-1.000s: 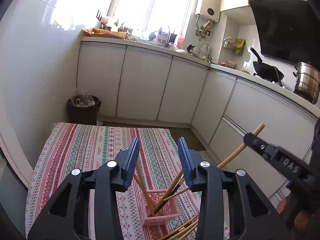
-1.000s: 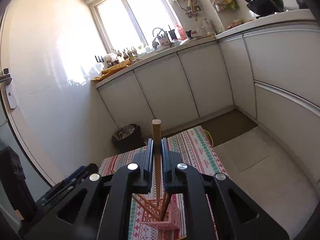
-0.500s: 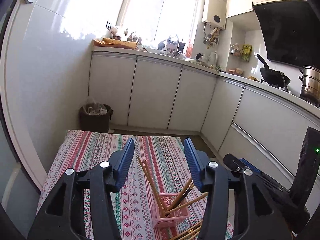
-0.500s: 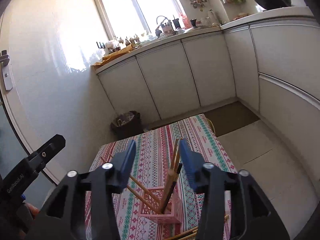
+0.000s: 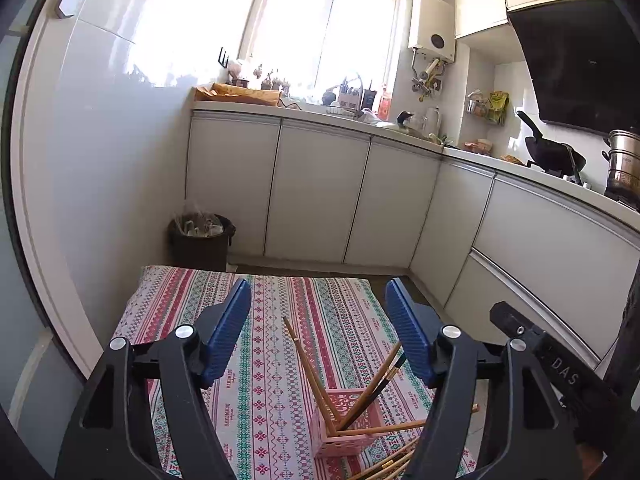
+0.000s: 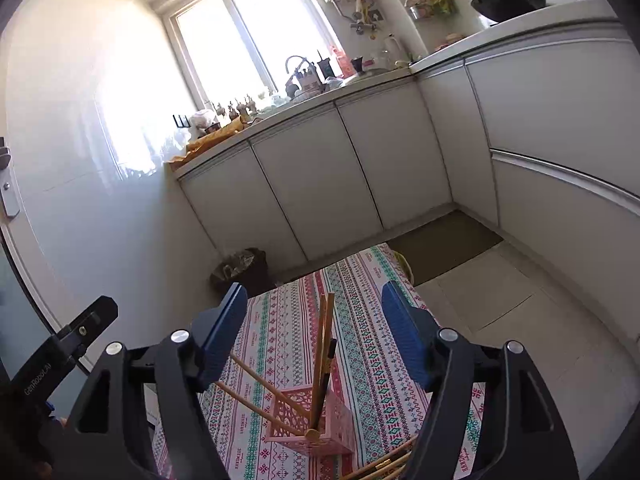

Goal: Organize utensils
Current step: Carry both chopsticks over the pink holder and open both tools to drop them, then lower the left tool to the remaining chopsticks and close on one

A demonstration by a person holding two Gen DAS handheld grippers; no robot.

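A pink openwork basket (image 5: 352,428) stands on the patterned tablecloth (image 5: 276,320) and holds several wooden chopsticks (image 5: 312,364) that lean outward. It also shows in the right wrist view (image 6: 316,420) with chopsticks (image 6: 324,344) standing in it. More chopsticks lie loose on the cloth near the front edge (image 5: 384,464) (image 6: 384,460). My left gripper (image 5: 318,320) is open and empty above the basket. My right gripper (image 6: 312,320) is open and empty above it too. Part of the right gripper's body (image 5: 560,372) shows at the right of the left wrist view.
White kitchen cabinets (image 5: 320,200) run behind the table and along the right. A dark waste bin (image 5: 202,236) stands on the floor past the table's far left corner. A wok (image 5: 552,156) and a steel pot (image 5: 624,164) sit on the counter.
My right gripper held a chopstick upright over the basket, then opened; the chopstick now stands in the basket. Both grippers have opened wider and lifted a little.
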